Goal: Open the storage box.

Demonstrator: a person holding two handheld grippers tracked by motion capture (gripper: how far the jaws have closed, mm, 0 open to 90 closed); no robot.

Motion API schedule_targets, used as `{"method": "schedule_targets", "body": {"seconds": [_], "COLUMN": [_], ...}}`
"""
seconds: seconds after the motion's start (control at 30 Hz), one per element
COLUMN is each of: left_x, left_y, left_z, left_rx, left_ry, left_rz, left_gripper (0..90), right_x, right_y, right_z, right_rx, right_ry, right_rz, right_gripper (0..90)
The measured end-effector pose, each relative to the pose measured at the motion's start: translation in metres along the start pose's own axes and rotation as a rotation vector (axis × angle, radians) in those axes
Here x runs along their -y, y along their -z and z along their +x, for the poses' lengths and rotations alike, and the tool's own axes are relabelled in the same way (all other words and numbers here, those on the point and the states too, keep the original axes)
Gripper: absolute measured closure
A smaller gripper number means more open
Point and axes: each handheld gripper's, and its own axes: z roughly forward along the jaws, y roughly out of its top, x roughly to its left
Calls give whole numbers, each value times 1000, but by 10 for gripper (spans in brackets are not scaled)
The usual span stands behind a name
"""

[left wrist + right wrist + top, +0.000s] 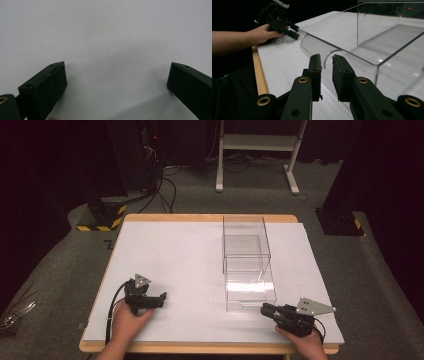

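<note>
My right gripper sits at the near right of the table, its jaws parted by a narrow gap with nothing pinched between them. From its own camera the jaws point at the curved lip on the front wall of the clear drawer, which stands just past the tips; I can't tell whether a tip brushes it. In the high view this gripper lies just beside the drawer's near right corner. The drawer is pulled out toward me from a clear box that stands right of the table's middle.

My left gripper rests well apart from all this, at the near left of the table, held in the left hand. Its jaws are spread wide over the bare white tabletop with nothing between them.
</note>
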Motion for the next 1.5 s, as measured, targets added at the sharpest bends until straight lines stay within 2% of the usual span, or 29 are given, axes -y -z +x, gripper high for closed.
{"method": "schedule_targets", "body": {"seconds": [0.37, 0.53, 0.7, 0.8, 0.83, 0.9, 0.93, 1.03, 1.2, 1.43, 1.5], "left_x": [0, 0, 0, 0, 0, 0, 0, 0, 0, 0, 0], "left_y": [0, 0, 0, 0, 0, 0, 0, 0, 0, 0, 0], "left_z": [0, 0, 0, 0, 0, 0, 0, 0, 0, 0, 0], "left_rx": [0, 0, 0, -1, -1, 0, -1, -1, -1, -1, -1], "left_ry": [0, 1, 1, -3, -3, 1, -2, -3, -3, -2, -3], "left_rz": [0, 0, 0, 0, 0, 0, 0, 0, 0, 0, 0], "left_gripper": [28, 28, 28, 29, 28, 29, 29, 28, 29, 29, 28], "right_x": [-14, -20, -30, -35, -37, -37, -37, -36, -32, -23, -21], "right_y": [9, 8, 5, 4, 4, 4, 5, 8, 12, 13, 14], "right_z": [2, 2, 0, -4, -8, -10, -14, -21, -28, -34, -34], "right_rx": [14, 22, 58, 119, 163, 179, 218, 275, 377, 489, 503], "right_ry": [29, 38, 45, 51, 44, 40, 31, 16, 1, -15, -17], "right_rz": [-58, -62, -68, -77, -80, -83, -91, -111, -109, -77, -74], "right_gripper": [797, 796, 772, 749, 730, 724, 711, 694, 651, 651, 650]}}
